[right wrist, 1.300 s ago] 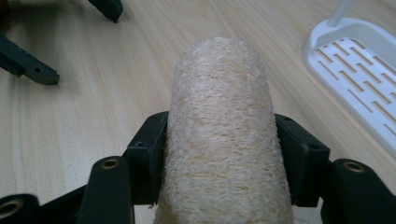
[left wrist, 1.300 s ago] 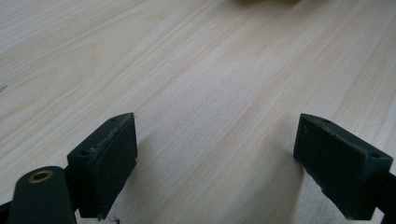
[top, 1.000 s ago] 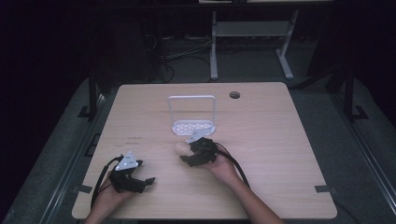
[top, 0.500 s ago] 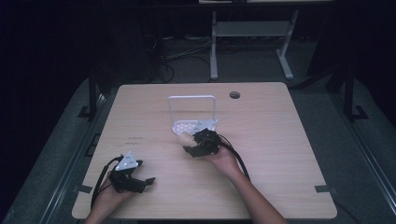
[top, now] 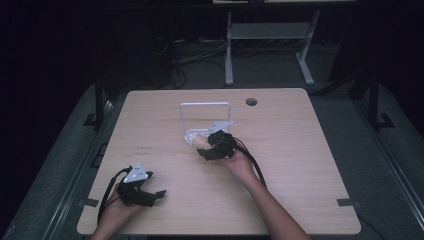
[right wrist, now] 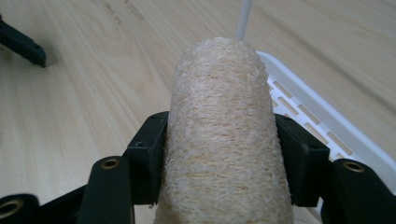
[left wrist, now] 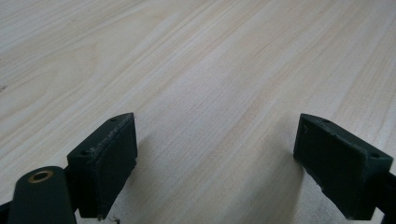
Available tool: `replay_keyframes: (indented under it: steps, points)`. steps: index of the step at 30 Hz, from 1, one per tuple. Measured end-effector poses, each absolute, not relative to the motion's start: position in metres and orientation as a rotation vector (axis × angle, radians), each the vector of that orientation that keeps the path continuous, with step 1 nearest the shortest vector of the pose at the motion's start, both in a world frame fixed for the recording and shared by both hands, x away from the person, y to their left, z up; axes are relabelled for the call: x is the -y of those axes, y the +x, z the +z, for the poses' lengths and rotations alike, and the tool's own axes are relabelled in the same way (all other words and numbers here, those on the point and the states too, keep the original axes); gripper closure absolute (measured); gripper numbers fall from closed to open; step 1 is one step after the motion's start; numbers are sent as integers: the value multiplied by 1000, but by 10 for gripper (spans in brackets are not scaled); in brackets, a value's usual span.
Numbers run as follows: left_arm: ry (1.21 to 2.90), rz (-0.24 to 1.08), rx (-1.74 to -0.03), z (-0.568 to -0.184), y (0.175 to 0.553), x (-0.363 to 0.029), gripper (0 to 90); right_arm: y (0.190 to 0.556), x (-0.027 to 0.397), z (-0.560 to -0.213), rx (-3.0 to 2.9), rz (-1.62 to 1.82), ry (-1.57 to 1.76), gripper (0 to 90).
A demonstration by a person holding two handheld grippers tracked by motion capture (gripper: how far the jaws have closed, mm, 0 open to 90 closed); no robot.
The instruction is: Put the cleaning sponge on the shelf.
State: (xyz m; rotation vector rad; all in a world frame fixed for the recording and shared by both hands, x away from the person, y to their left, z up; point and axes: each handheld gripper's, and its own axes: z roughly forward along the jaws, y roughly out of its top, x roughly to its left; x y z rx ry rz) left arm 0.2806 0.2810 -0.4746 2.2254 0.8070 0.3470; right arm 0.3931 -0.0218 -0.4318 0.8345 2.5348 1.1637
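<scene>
1. We see a pale wood-grain counter (top: 300, 165), flat and matte, with rounded corners and a small round hole (top: 251, 102) near its far edge.
2. In the right gripper view, the right gripper (right wrist: 219, 154) has its black jaws pinching a loofah sponge (right wrist: 222, 135): a stubby, round-ended cylinder of coarse, tan, fibrous weave. The blocky pads press on its two sides.
3. In the high view, the loofah sponge (top: 201, 142) sits in the right gripper (top: 209, 148) at the near edge of a white plastic rack (top: 206, 106), around the middle of the counter.
4. The white plastic rack (right wrist: 322, 126) has a flat, slotted base with a raised rounded rim and a thin upright post; from above we see that post as part of a rounded rectangular frame standing up from the base.
5. The sponge's tip hangs over the counter just beside the rack's rim; we cannot tell whether it touches either.
6. The left gripper (top: 150, 192) lies low at the near left of the counter, well apart from the rack.
7. In the left gripper view, the left gripper (left wrist: 215, 163) has its jaws spread wide, with bare streaked wood between the two angular black pads.
</scene>
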Motion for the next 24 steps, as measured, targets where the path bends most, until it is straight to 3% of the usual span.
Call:
replay_keyframes:
  steps: [24]
  points:
    - [2225, 345, -806, -475, 281, -281, 130, 431, 14, -438, -2482, 1105, 903, 408]
